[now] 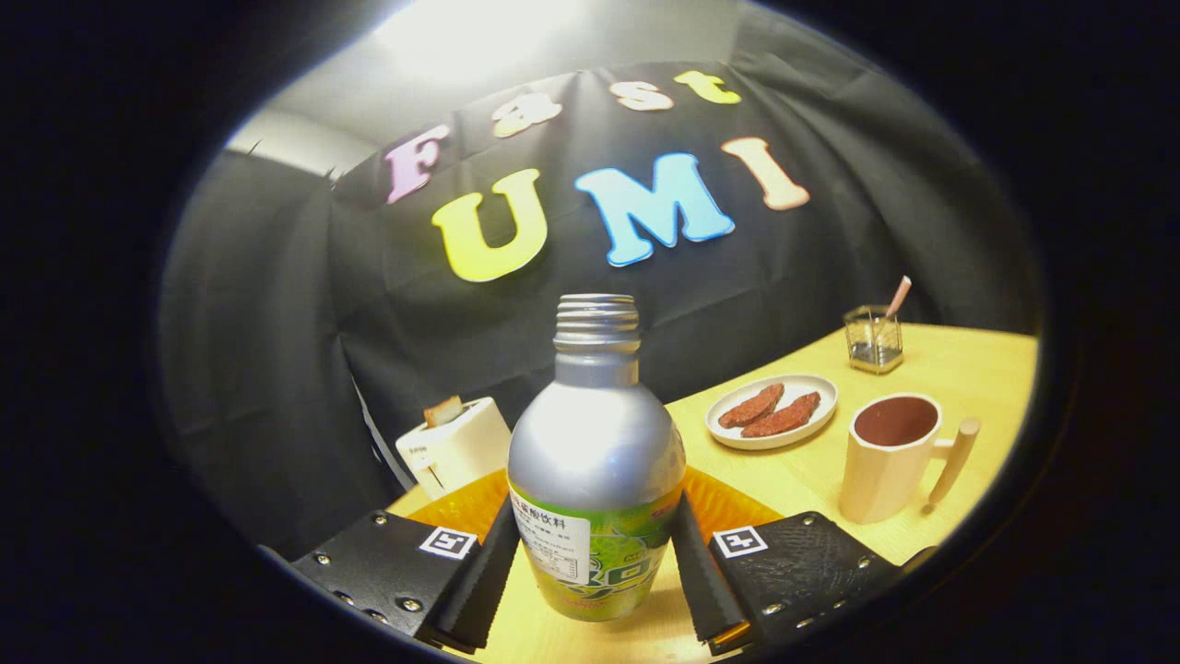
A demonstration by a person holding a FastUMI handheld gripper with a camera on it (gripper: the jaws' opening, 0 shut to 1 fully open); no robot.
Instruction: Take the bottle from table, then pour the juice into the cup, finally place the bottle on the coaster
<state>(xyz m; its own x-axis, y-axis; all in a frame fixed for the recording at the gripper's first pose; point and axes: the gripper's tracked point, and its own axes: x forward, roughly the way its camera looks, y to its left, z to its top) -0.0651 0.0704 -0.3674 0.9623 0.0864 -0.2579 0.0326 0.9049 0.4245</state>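
1. Bottle (595, 470): silver, cap off, threaded neck bare, held upright between the fingers, base seemingly just above the table (959, 369) and in front of an orange coaster (461, 503).
2. Gripper (595, 572): clamped on the bottle, one finger pressing each side of the labelled lower body.
3. Cup (890, 456): well off to the right of the fingers, wooden handle pointing right, dark inside; level of any liquid not readable.
4. Plate (772, 412) with two brown pieces beyond the cup; small glass (873, 338) with a stick farther back; toaster (454, 444) behind the coaster on the left.
5. Step in hand, by judgement: carry to the cup and pour, or set down on the coaster; cannot tell which from this alone.
6. To do it well: keep the grip firm and low, hold the open neck level in transit, tilt slowly with the mouth over the cup's middle, stay clear of the plate.
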